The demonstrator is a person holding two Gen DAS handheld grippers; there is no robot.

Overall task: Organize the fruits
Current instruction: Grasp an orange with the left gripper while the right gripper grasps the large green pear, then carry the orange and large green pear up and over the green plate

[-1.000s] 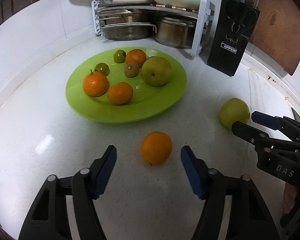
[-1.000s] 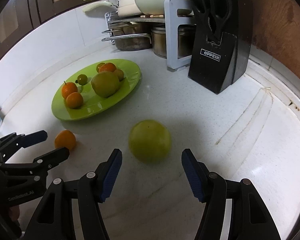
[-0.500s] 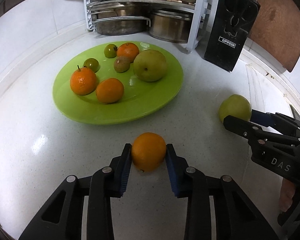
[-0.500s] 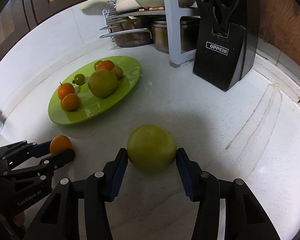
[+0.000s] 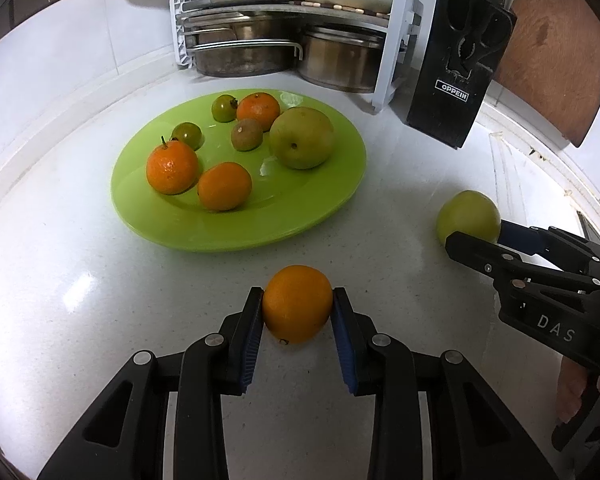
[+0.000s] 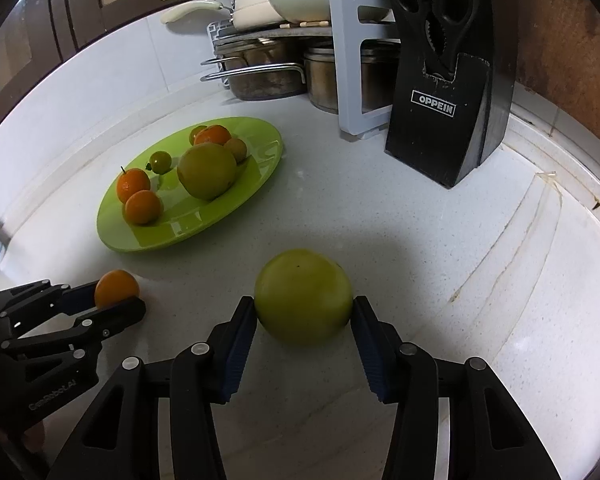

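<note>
Below the green plate [image 5: 236,236], at six o'clock, your left gripper [image 5: 297,312] pinches the orange [image 5: 297,303] while your right gripper [image 6: 303,314] squeezes the green apple [image 6: 303,298], both ready to lift onto it.

A white speckled surface [image 5: 80,280] is carrying everything here. A lime-green plate [image 5: 300,224] is sitting on it toward the back — fruit piled inside. Nearer the front, a lone orange [image 5: 297,304] is resting directly on the surface, and well off to its right a green apple [image 6: 303,297] is sitting there too. Along the back wall a white dish rack [image 5: 388,52] is standing with steel pots under its shelf, and just beside it a black OPPEIN knife block [image 6: 444,120] is standing upright.
</note>
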